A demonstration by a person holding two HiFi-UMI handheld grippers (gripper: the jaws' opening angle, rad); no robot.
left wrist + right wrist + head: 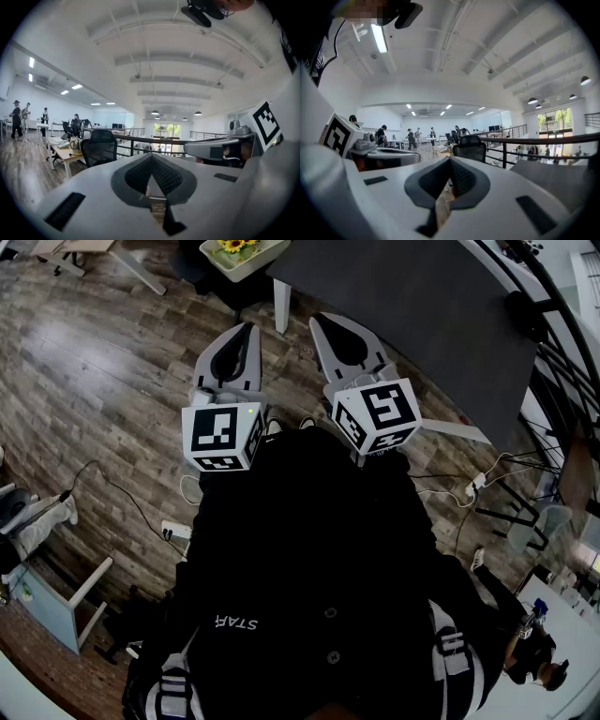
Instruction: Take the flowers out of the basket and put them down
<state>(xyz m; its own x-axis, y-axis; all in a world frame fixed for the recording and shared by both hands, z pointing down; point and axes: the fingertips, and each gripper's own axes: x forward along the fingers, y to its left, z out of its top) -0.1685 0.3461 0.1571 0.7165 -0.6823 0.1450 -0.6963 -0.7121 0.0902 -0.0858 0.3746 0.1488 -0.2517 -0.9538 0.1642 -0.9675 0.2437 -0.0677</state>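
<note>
Yellow flowers [234, 246] sit in the white basket [246, 262] at the head view's top edge, well ahead of the left gripper [249, 331] and right gripper [321, 322]. Left gripper view: jaws together, empty. Right gripper view: likewise.

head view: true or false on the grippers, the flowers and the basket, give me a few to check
1. The left gripper is shut with nothing in it. True.
2. The right gripper holds a flower. False: it is shut and empty.
3. The yellow flowers sit in the white basket. True.
4. Both grippers touch the basket. False: both are apart from it, held close to the person's body.
5. The floor is carpet. False: it is wood planks.
</note>
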